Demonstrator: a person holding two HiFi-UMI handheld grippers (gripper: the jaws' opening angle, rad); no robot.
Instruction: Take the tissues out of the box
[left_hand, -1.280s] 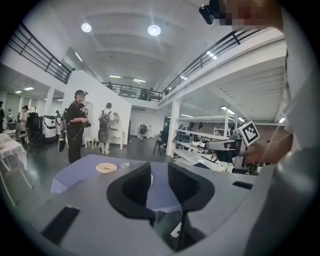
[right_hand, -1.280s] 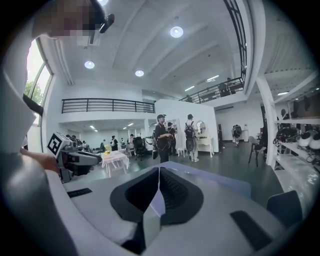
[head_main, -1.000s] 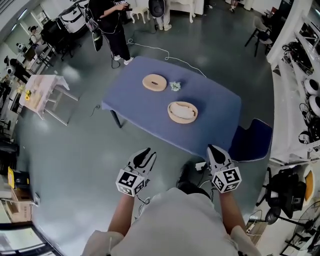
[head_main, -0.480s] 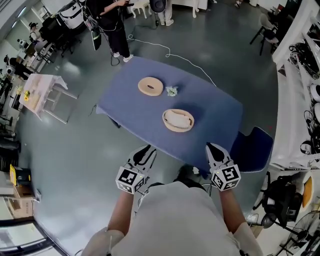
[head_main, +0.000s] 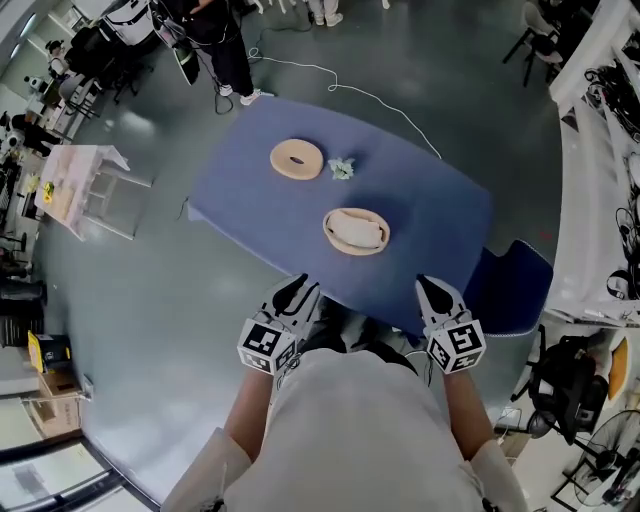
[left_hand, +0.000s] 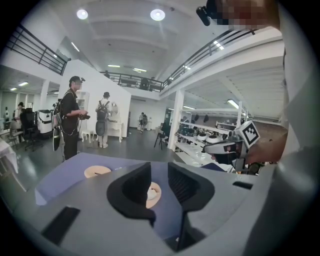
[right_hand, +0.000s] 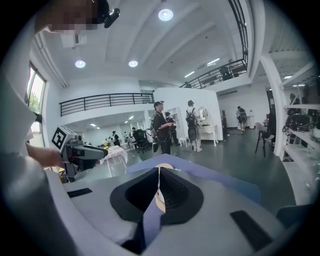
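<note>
A round wooden tissue box (head_main: 356, 230) with white tissues in it stands on the blue table (head_main: 430, 215), near the front edge. Its wooden lid (head_main: 296, 159), with a hole in it, lies farther back, and a crumpled tissue (head_main: 343, 168) sits beside the lid. My left gripper (head_main: 298, 290) hovers at the table's near edge, open and empty. In the left gripper view the box (left_hand: 152, 194) shows through the gap between the jaws. My right gripper (head_main: 431, 288) hangs at the near edge too, right of the box, jaws together and holding nothing.
A blue chair (head_main: 515, 285) stands at the table's right corner. A white cable (head_main: 370, 95) trails over the floor behind the table. A person (head_main: 215, 40) stands beyond the far left corner, and a small pale table (head_main: 85, 185) stands at the left.
The table has drawn closer in the head view: both grippers now reach its near edge instead of hanging over the floor. Neither gripper's jaws changed.
</note>
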